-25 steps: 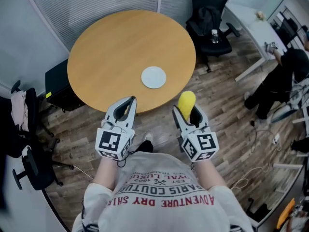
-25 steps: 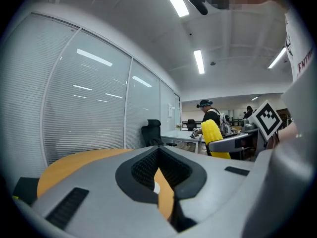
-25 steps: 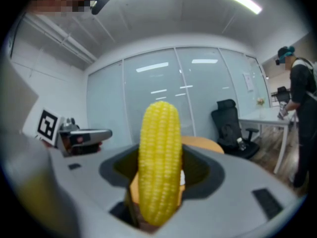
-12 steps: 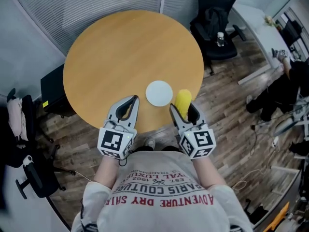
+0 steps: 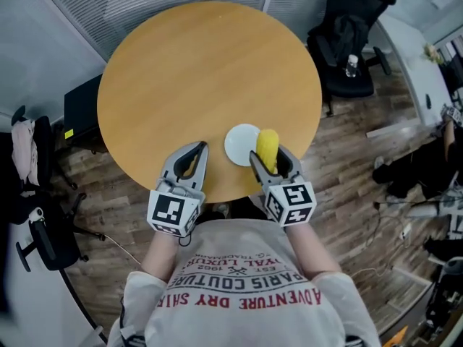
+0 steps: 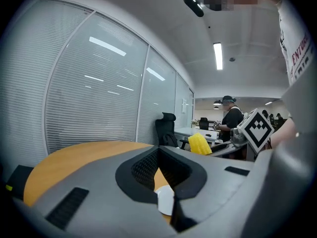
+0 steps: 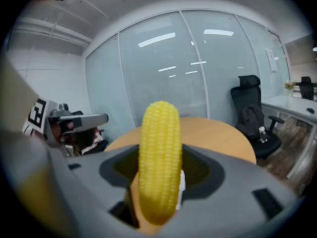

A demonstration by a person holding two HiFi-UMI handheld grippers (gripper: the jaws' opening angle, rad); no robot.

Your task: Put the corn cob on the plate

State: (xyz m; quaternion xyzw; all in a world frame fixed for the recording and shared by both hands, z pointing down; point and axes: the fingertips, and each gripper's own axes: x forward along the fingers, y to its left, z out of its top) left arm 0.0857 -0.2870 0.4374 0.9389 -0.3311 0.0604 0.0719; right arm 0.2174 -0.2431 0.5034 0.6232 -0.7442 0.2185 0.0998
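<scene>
A yellow corn cob [image 5: 268, 148] stands up between the jaws of my right gripper [image 5: 268, 155], which is shut on it. The cob overlaps the right rim of a small white plate [image 5: 239, 144] near the front edge of the round wooden table [image 5: 195, 78]. In the right gripper view the corn cob [image 7: 159, 162] fills the middle, and a sliver of the plate [image 7: 182, 182] shows behind it. My left gripper [image 5: 194, 150] hovers left of the plate, shut with nothing in it. In the left gripper view the plate [image 6: 166, 201] shows behind its jaws [image 6: 172, 208] and the cob [image 6: 199, 144] at right.
A black office chair [image 5: 351, 31] with a bottle on its seat stands beyond the table at the right. Another black chair [image 5: 32, 230] and a black box [image 5: 79, 110] are on the left. A person [image 5: 445, 165] is at the far right on the wooden floor.
The right gripper has carried the corn cob from off the table's edge forward to the plate's right rim. The table and plate have come closer; the left gripper moved with them.
</scene>
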